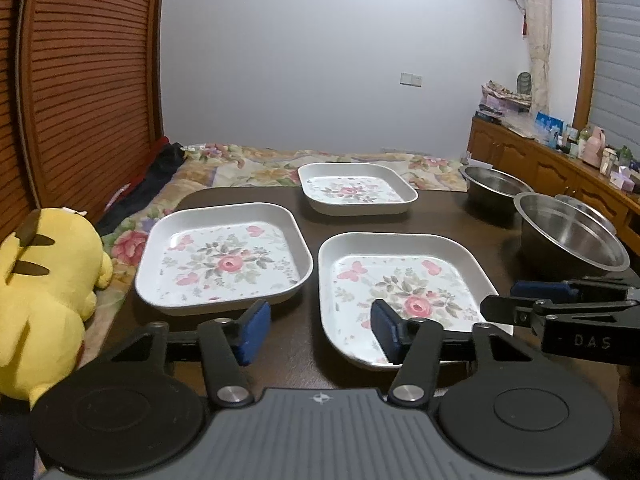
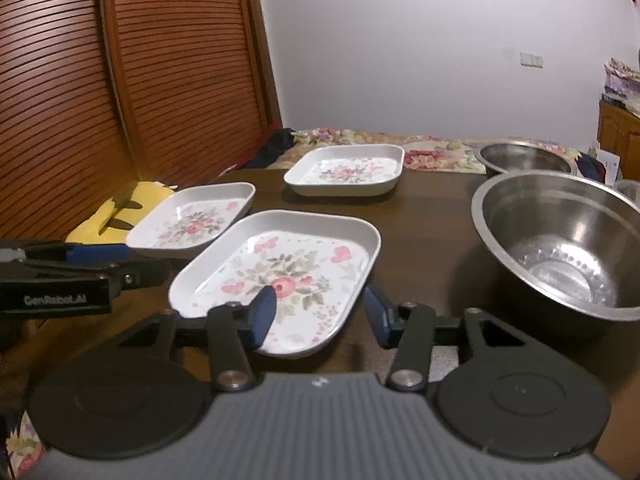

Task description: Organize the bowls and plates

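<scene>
Left gripper (image 1: 320,330): sitting half-spread – one blue pad over the near plate's (image 1: 404,292) left rim, the other over bare table (image 1: 288,344)
Right gripper (image 2: 320,316): hanging half-spread – straddling that plate's right rim, nothing pinched
Other plates: left plate (image 1: 224,256) just beside, far plate (image 1: 358,188) lying beyond
Steel bowls: near bowl (image 2: 560,240) sitting right, far bowl (image 2: 524,160) behind it

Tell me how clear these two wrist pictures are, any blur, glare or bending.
Left wrist view: fairly sharp, the nearest floral plate reads clearly; the fisheye bows the louvered door and the wall edges. Right wrist view: softer, the door slats smear on the left; the near steel bowl shows bright reflections inside. Both views are dim, indoor-lit, with dark corners.
</scene>
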Available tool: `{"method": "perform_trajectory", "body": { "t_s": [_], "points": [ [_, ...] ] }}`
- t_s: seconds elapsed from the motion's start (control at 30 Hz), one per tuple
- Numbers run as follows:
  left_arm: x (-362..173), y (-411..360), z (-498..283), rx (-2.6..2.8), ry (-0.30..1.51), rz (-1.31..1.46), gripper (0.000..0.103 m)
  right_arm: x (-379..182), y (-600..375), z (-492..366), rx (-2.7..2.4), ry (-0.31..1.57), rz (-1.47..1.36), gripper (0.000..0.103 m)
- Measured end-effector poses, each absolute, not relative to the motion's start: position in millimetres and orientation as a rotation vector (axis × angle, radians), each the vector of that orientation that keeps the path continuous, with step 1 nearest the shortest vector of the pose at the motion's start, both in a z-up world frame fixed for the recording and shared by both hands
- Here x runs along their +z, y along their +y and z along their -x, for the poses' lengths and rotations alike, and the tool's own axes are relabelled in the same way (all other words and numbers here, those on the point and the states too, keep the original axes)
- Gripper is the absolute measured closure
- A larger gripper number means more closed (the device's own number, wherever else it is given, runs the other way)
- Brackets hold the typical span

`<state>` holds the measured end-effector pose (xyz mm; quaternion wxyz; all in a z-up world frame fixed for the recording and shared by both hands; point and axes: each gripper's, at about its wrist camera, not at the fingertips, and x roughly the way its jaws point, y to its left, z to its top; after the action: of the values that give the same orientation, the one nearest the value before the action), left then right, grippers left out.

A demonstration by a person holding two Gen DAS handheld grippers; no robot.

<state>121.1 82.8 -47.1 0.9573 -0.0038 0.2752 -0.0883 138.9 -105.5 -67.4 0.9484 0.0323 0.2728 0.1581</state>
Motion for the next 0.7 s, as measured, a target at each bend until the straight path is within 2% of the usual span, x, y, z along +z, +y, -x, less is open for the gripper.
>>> {"method": "perform_trajectory", "body": {
  "t_s": [0.07,0.17,0.2,0.43,0.7],
  "points": [
    [-48.6,81.9,-125.0,-0.192,0.560,0.011,0.053,-70.9,-107.9,-142.8,0.312,0.566,-0.075,0.059],
    [-51.7,81.0,-131.2,-0.206,0.573,0.015,0.065,-75.0,-110.9,-147.6,0.307,0.581,-0.093,0.060],
    [-52.8,80.1,-133.6,-0.204,0.577,0.015,0.069,-76.2,-111.2,-148.5,0.305,0.585,-0.096,0.064],
    [-58.4,76.2,-141.6,-0.220,0.594,0.008,0.082,-82.5,-109.4,-155.2,0.298,0.601,-0.095,0.069],
    [-65.7,71.2,-153.6,-0.216,0.624,-0.017,0.082,-86.2,-111.0,-163.8,0.297,0.615,-0.125,0.072]
  ]
}}
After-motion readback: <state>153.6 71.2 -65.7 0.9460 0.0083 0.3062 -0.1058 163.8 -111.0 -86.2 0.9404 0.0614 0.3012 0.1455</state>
